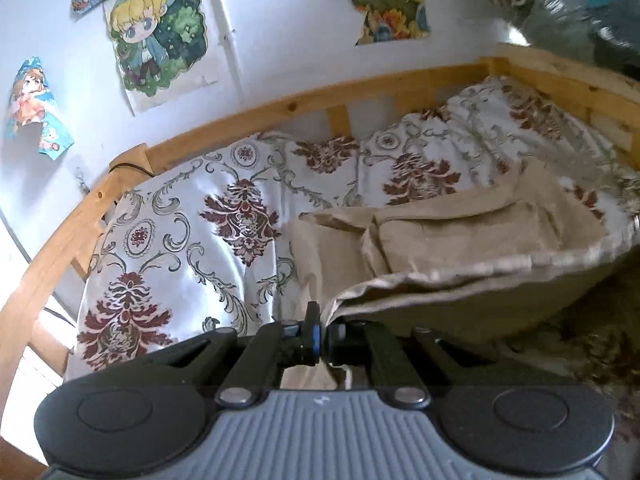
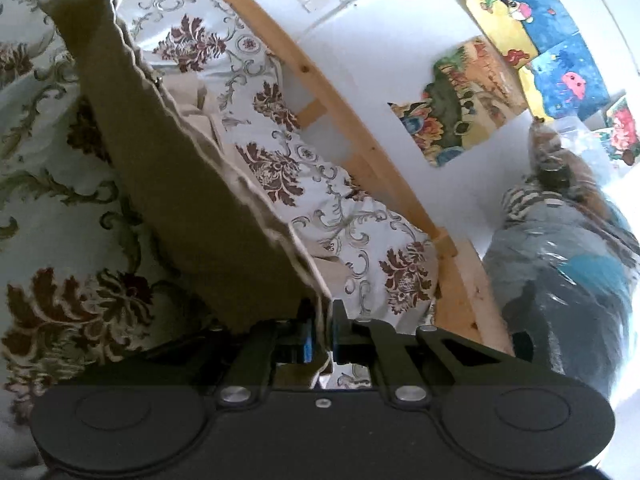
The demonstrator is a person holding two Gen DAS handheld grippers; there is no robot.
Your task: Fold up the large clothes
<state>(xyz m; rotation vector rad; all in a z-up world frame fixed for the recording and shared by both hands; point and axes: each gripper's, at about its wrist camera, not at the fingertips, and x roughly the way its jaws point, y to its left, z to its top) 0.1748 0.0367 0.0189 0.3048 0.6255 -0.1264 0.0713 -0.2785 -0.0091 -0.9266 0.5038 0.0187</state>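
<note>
Garment: beige garment point(image 1: 460, 264), large, lying partly on the bed with its near edge lifted between my two grippers.
Left gripper: my left gripper point(image 1: 322, 330) has its jaws pressed together on the hem at the garment's left corner; the cloth bunches right at the tips.
Right gripper: my right gripper point(image 2: 324, 320) pinches the garment point(image 2: 180, 184) at its other corner, jaws all but closed with the edge caught between them.
Cloth between: from my right wrist view the fabric runs taut up and away as a broad band towards the upper left.
Bed: floral bedspread point(image 1: 180, 216) in white with dark red and grey scrollwork, under the garment.
Frame: wooden bed rail point(image 1: 280, 108) curves behind the bedspread against the wall.
Wall: cartoon posters point(image 1: 156, 36) hang above the rail.
</note>
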